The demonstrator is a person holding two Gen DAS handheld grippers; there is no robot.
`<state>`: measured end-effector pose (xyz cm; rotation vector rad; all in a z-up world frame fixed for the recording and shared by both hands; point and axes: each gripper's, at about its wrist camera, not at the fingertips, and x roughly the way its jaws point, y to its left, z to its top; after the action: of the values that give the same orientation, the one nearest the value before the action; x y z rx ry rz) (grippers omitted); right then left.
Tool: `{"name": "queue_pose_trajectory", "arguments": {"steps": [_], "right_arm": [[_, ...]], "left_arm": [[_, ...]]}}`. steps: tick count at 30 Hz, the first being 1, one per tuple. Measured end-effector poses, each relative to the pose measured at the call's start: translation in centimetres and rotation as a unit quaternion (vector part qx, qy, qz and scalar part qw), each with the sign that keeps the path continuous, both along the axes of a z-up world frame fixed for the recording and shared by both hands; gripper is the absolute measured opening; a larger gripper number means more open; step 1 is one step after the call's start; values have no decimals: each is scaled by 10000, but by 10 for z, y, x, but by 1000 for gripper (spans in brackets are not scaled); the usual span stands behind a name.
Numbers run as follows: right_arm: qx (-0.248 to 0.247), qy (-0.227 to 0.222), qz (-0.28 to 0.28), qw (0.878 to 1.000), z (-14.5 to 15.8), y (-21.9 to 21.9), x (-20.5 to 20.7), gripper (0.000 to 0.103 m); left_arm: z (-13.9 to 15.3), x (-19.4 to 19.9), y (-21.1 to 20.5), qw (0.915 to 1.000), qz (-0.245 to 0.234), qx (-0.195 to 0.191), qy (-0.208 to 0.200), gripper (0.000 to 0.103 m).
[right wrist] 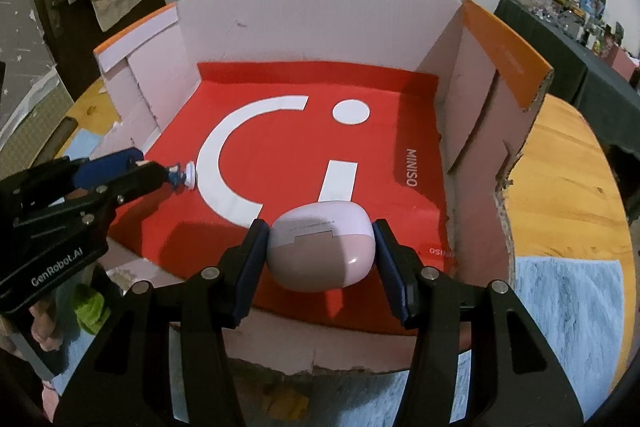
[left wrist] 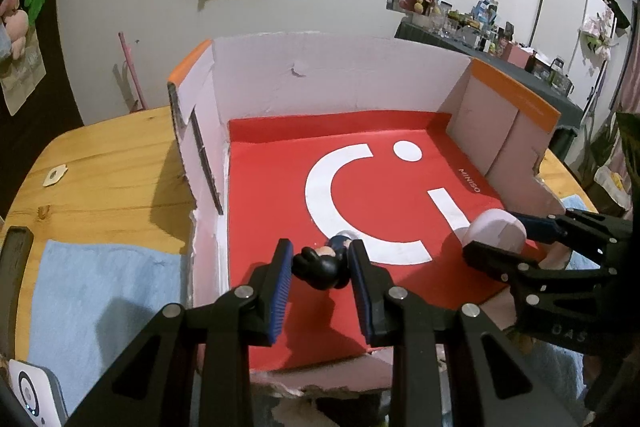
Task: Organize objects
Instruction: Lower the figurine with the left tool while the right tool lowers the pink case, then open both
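I counted two black grippers with blue pads, the left gripper [left wrist: 320, 261] and the right gripper [right wrist: 322, 255]. I saw one small toy figure with black hair and a round white base [left wrist: 322, 263]. I saw one smooth pink and white rounded case [right wrist: 322, 253]. There was one open cardboard box with pale walls and orange edges [left wrist: 340, 75], and one flat red paper bag with a white smile mark [left wrist: 360, 187] lay inside it. I counted one round wooden table [left wrist: 112, 163]. I saw two light blue cloths, one on the left [left wrist: 104, 303] and one on the right [right wrist: 568, 303].
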<state>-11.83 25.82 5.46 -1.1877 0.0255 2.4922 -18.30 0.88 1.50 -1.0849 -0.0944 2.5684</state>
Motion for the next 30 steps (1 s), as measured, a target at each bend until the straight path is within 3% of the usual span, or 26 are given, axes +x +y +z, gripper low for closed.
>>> {"name": "queue_pose_trajectory", "arguments": {"steps": [8,30], "right_arm": [[-150,-204,4,9997,0,-3,-2,51],[-256,-236,27,9994,-9,-3,-10,51]], "left_arm": [[-1,-4,8,9985,-211,-369,-344,30],[-6,-3,12,9984,-252,-268,-426,30]]}}
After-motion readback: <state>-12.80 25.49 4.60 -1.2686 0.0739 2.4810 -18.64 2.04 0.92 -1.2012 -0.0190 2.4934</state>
